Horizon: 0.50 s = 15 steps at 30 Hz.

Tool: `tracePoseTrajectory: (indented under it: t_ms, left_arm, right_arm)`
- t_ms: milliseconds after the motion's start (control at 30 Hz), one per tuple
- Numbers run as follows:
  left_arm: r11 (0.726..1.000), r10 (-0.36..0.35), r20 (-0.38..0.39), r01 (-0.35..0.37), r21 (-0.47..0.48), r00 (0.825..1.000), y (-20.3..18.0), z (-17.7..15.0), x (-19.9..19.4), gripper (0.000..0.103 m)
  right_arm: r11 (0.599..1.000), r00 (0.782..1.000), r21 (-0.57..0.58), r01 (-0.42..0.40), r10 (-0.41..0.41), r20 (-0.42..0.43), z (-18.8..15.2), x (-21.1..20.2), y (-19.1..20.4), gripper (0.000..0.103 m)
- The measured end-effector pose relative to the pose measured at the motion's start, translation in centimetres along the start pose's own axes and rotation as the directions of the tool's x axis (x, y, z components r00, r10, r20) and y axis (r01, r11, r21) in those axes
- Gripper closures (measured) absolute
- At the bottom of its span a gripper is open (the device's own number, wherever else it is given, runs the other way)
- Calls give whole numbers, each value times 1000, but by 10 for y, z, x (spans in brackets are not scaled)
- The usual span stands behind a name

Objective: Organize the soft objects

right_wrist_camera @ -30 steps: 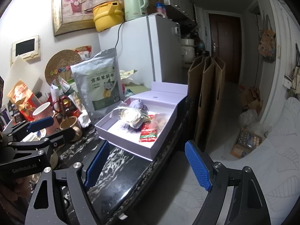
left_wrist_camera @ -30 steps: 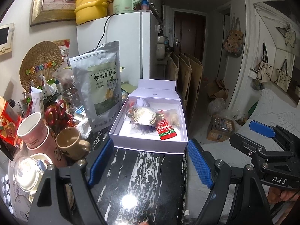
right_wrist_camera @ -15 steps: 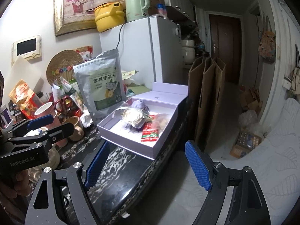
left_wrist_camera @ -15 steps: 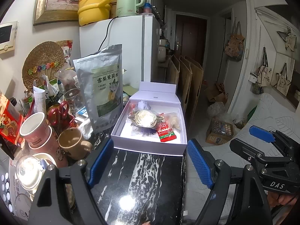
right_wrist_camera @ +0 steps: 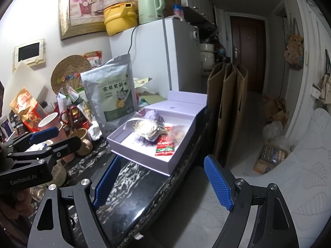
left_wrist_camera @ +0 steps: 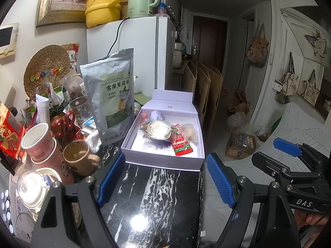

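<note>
An open lilac box (left_wrist_camera: 163, 163) stands on the black marble counter (left_wrist_camera: 149, 202), its lid leaning behind it. Inside lie a clear bag with a cream round item (left_wrist_camera: 159, 129), a red sachet (left_wrist_camera: 182, 145), a small purple soft thing (left_wrist_camera: 155, 114) and a pale packet (left_wrist_camera: 191, 133). My left gripper (left_wrist_camera: 165, 171) is open just short of the box's front wall, with nothing between its blue pads. My right gripper (right_wrist_camera: 163, 165) is open too, over the counter's right edge before the same box (right_wrist_camera: 140, 161). Each gripper shows in the other's view, the right gripper (left_wrist_camera: 275, 155) and the left gripper (right_wrist_camera: 60, 138).
A tall silver pouch (left_wrist_camera: 111, 95) stands left of the box. Cups (left_wrist_camera: 39, 142), a tan mug (left_wrist_camera: 79, 157), red scissors (left_wrist_camera: 62, 122) and packets crowd the counter's left side. A white fridge (left_wrist_camera: 140, 53) is behind. The floor drops off right of the counter, with cardboard sheets (left_wrist_camera: 206, 91).
</note>
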State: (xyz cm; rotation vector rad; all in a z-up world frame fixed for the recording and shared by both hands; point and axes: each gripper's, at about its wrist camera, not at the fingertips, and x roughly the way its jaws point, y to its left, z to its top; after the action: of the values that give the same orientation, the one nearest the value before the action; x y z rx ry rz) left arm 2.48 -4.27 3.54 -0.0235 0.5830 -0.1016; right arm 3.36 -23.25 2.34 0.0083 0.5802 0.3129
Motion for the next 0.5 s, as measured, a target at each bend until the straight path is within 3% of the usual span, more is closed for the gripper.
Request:
tracePoseTrajectory:
  t_ms: [500]
  left_arm:
    - [1000, 26, -6, -26, -7, 1000, 4, 0, -1, 22]
  right_arm:
    - [1000, 1000, -9, 0, 0, -6, -1, -1, 2, 20]
